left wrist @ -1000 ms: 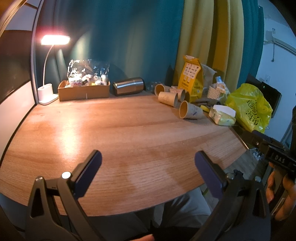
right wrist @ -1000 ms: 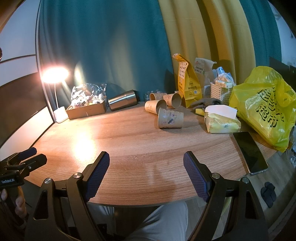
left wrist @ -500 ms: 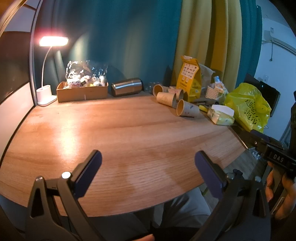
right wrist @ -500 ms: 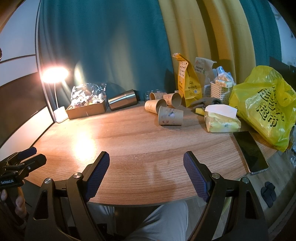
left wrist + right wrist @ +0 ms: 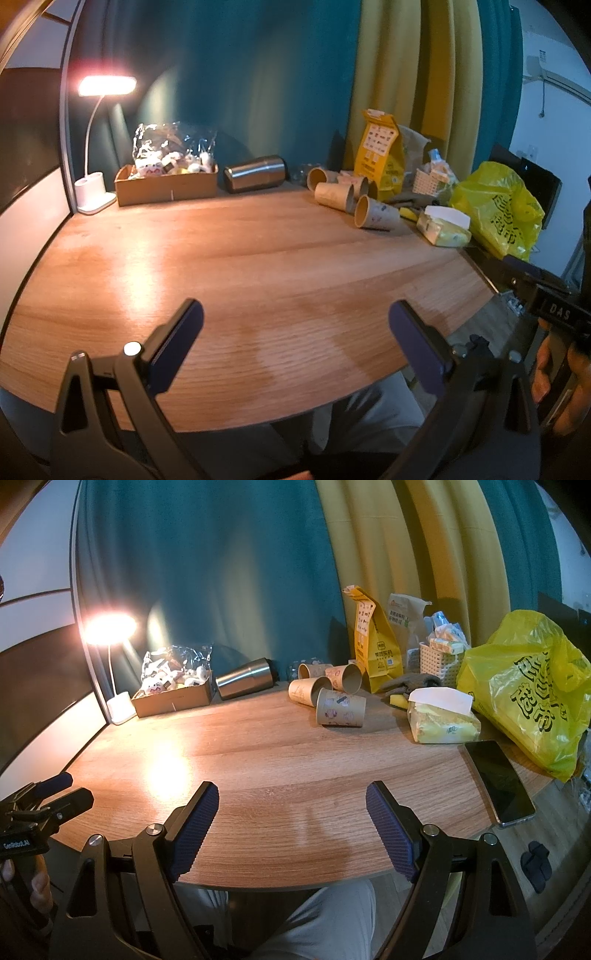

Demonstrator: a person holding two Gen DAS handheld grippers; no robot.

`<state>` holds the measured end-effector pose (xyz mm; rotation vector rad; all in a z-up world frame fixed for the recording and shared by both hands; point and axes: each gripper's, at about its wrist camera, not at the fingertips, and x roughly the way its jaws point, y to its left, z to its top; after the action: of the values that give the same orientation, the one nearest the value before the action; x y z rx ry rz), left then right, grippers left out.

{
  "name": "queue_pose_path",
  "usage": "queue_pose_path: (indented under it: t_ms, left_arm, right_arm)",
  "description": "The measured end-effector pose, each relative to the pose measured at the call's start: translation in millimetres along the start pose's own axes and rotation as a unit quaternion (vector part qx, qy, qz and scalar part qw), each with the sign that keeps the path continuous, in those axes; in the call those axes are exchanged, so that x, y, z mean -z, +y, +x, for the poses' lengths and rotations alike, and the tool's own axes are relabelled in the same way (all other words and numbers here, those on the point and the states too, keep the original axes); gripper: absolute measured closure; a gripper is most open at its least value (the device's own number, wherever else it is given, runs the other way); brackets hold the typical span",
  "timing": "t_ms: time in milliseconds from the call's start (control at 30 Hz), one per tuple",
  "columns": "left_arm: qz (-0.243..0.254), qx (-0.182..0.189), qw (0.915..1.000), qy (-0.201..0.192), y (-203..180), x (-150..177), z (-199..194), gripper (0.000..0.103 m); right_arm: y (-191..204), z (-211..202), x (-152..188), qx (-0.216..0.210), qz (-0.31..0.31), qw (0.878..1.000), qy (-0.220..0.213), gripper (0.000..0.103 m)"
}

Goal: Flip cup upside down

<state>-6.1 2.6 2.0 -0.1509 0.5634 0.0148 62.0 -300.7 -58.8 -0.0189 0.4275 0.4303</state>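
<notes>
both of my grippers hang over the near edge of the tabletop (image 5: 258,746), left gripper (image 5: 295,325) and right gripper (image 5: 291,808) each spread wide, holding nothing. nearest paper cup (image 5: 340,712) lies on its side toward the far right of the tabletop, just in front of three more tipped cups (image 5: 325,681), mouth facing left. looks like the approach step, no grasp yet. next i'd reach the right gripper across, straddle the cup wall, pinch, then rotate so the mouth faces down.
</notes>
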Motion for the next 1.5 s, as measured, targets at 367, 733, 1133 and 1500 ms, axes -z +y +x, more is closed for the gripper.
queue_pose_path:
  t_ms: [367,733,1133,1500]
  left_arm:
    - [-0.001,-0.001,1.0,-0.004,-1,1,-1,0.001]
    - [0.01,0.005,0.9999,0.003,-5,-1,5,0.001]
    - [0.099,0.017,0.9929,0.063,-36,-42,85,0.001]
    - [0.226,0.086,0.957,0.161,-87,-100,214,0.001]
  right_arm:
    - [0,0,0,0.0,0.001,1.0,0.001,0.018]
    - [-1,4,1,-0.004,-0.001,1.0,0.007,0.018]
    - [-39,55,-9,-0.006,0.034,0.999,0.035,0.018]
    - [-107,118,-28,0.015,0.099,0.993,0.069,0.018]
